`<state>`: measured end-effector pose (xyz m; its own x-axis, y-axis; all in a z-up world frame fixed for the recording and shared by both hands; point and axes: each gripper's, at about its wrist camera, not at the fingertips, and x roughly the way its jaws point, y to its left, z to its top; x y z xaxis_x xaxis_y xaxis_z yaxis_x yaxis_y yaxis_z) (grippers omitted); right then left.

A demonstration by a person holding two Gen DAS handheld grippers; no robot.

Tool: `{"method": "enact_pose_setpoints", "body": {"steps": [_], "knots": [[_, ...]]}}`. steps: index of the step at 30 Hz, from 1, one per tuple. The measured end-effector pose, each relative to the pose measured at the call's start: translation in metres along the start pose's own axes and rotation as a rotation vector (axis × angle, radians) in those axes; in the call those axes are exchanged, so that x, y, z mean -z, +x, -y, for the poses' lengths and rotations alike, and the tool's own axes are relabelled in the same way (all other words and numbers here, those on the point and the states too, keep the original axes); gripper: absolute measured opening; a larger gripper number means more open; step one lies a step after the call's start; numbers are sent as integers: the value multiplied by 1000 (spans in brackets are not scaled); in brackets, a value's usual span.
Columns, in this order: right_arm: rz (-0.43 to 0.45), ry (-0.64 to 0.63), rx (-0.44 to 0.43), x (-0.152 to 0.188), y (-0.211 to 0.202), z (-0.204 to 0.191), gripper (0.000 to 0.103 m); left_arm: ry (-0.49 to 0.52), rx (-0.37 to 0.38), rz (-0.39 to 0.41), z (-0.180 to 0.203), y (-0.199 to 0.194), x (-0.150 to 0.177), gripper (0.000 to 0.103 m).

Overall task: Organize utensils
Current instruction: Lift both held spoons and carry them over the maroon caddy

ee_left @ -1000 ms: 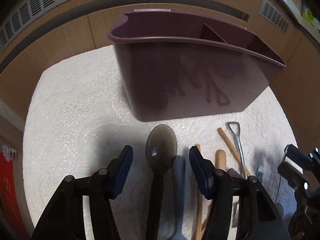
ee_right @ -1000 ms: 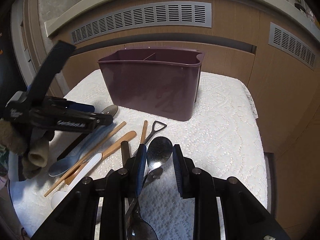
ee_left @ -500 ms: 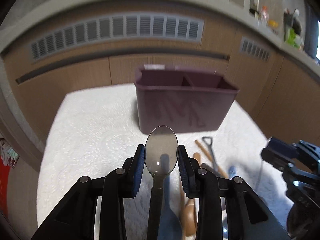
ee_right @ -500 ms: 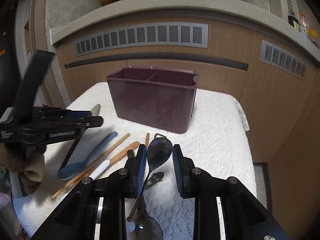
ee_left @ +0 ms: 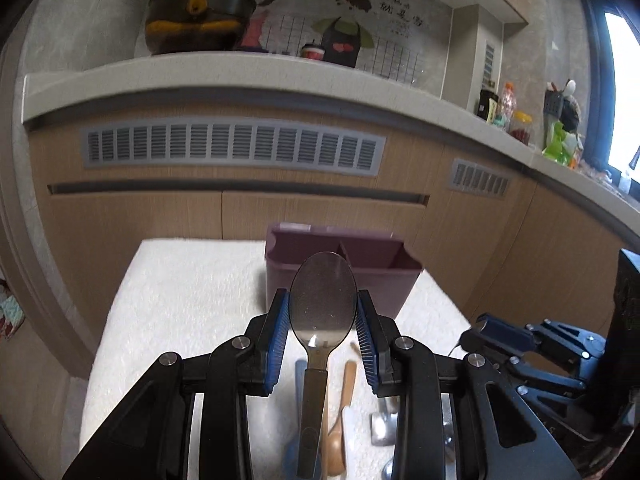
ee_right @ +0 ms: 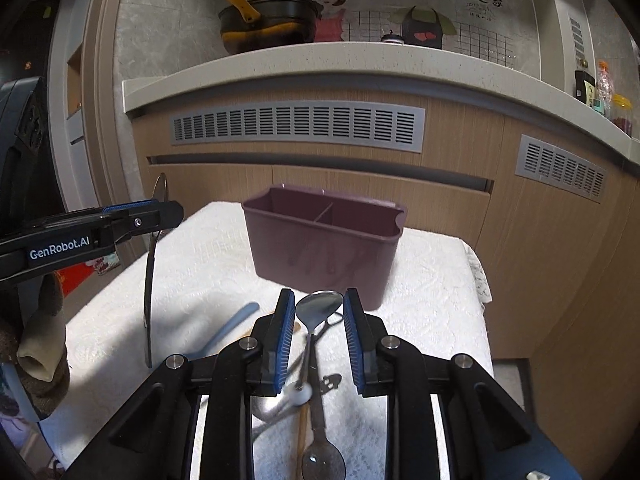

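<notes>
My left gripper [ee_left: 323, 320] is shut on a large dark spoon [ee_left: 322, 300] and holds it raised above the white cloth; the spoon hangs from it in the right wrist view [ee_right: 150, 280]. My right gripper [ee_right: 319, 322] is shut on a small metal spoon [ee_right: 319, 307], lifted, its handle hanging down. The purple two-compartment utensil holder [ee_right: 320, 252] stands ahead of both grippers, also in the left wrist view [ee_left: 384, 276]. Loose utensils lie on the cloth: a blue spoon [ee_right: 232, 322], a wooden spoon [ee_left: 340, 436] and metal spoons [ee_right: 320, 456].
The white cloth [ee_right: 432, 292] covers a small table in front of wooden cabinets [ee_right: 400, 200] with vents. A counter ledge [ee_right: 320, 64] above carries a pot and bottles. The table drops off at the right edge [ee_right: 486, 320].
Both grippers closed on their spoons and lifted them up and back from the cloth. The holder now looks farther away and lower in both views.
</notes>
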<state>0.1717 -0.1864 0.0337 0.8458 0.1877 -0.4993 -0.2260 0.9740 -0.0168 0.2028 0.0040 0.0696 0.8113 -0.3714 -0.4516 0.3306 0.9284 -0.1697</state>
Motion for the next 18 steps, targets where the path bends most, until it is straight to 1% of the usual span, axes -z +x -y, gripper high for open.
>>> {"method": "enact_pose_setpoints", "body": {"steps": [4, 6, 8, 12, 14, 15, 18], "knots": [[23, -3, -6, -14, -3, 3, 21, 16, 16, 43, 3, -6, -21, 34], [43, -5, -9, -27, -5, 7, 22, 25, 26, 68, 6, -6, -37, 34], [72, -6, -15, -46, -10, 11, 22, 34, 41, 117, 10, -10, -62, 34], [188, -36, 16, -101, -24, 20, 22, 57, 55, 250, 18, -15, -110, 34], [223, -41, 18, -122, -24, 24, 22, 35, 73, 322, 16, -9, -129, 34], [238, -36, 26, -131, -21, 28, 22, 19, 86, 341, 13, -3, -136, 34], [250, -35, 60, -145, -3, 35, 22, 7, 84, 359, 8, 24, -148, 34]]}}
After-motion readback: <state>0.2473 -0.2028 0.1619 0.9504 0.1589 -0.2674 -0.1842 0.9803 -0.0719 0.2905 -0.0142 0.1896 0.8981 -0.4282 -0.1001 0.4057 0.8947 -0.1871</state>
